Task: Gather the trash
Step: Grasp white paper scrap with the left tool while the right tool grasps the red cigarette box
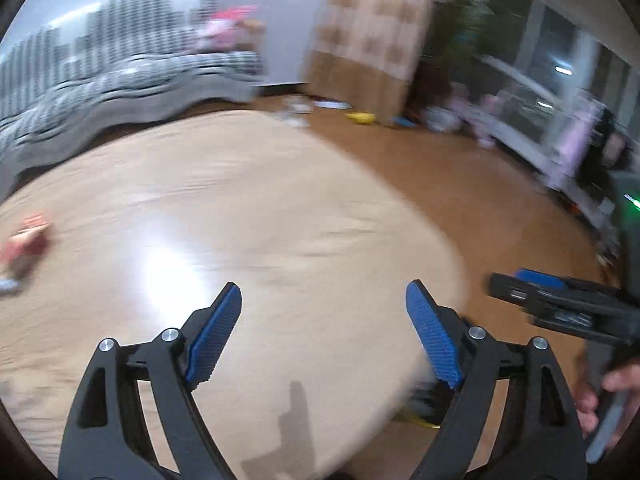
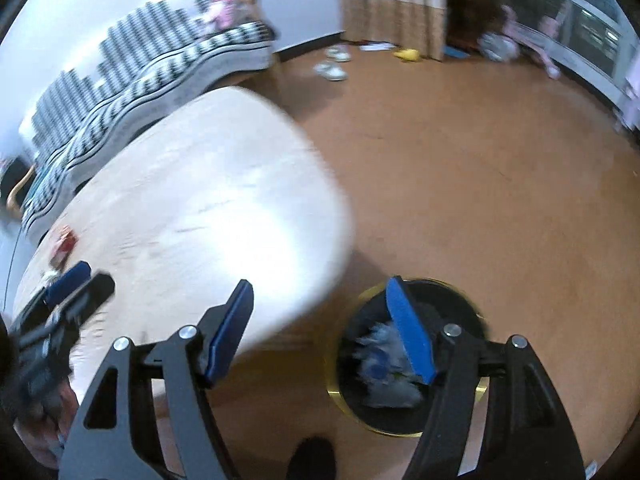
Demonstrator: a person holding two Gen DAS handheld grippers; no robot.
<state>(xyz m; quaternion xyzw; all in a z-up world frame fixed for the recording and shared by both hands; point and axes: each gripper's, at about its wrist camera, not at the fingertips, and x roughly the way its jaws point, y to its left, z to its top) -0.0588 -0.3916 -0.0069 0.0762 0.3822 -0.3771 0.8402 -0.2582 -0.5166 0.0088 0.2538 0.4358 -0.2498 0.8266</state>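
Note:
My left gripper [image 1: 324, 286] hangs open over the pale round table [image 1: 240, 208], with nothing between its blue pads. A red packet [image 1: 28, 236] lies blurred at the table's far left edge, and it shows again as the red packet [image 2: 64, 246] in the right wrist view. My right gripper [image 2: 320, 282] is open and empty, partly above a black bin with a gold rim [image 2: 340, 392] on the floor beside the table. Crumpled blue-grey trash [image 2: 380, 360] lies in the bin. Each gripper shows in the other's view: right gripper [image 1: 516, 280], left gripper [image 2: 90, 276].
A sofa with a black-and-white checked cover [image 2: 132, 68] runs behind the table. Brown floor [image 2: 480, 180] stretches to the right. Shoes [image 2: 330, 70], a yellow item [image 2: 408, 55] and a curtain [image 2: 394, 4] are at the far wall. A hand [image 1: 616, 380] holds the right gripper.

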